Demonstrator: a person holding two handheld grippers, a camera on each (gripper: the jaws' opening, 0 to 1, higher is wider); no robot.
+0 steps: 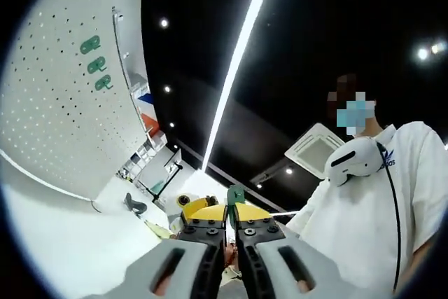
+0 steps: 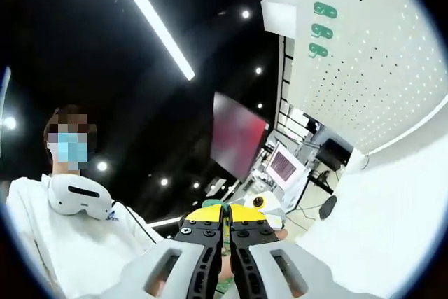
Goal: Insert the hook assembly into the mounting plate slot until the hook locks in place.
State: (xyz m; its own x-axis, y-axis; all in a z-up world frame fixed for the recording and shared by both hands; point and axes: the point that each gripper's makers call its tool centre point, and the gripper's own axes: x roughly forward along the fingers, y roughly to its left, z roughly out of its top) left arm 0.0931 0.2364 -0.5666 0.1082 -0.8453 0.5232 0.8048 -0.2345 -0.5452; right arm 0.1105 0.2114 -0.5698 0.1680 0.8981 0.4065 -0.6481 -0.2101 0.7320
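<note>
Green hook [image 1: 236, 193] pinched in left hand-held gripper [image 1: 231, 227], no legible writing

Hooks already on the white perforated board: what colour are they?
Green: three hooks in a column on the white perforated board, clearest in the left gripper view.

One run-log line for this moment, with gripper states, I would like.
left gripper: shut on green hook | right gripper: jaws together, grip unclear | pegboard: three green hooks mounted | insertion: not started

Three hooks [image 1: 96, 64] in a row on the pegboard [image 1: 63, 117], a person [image 1: 371, 201] apparently opposite.
</note>
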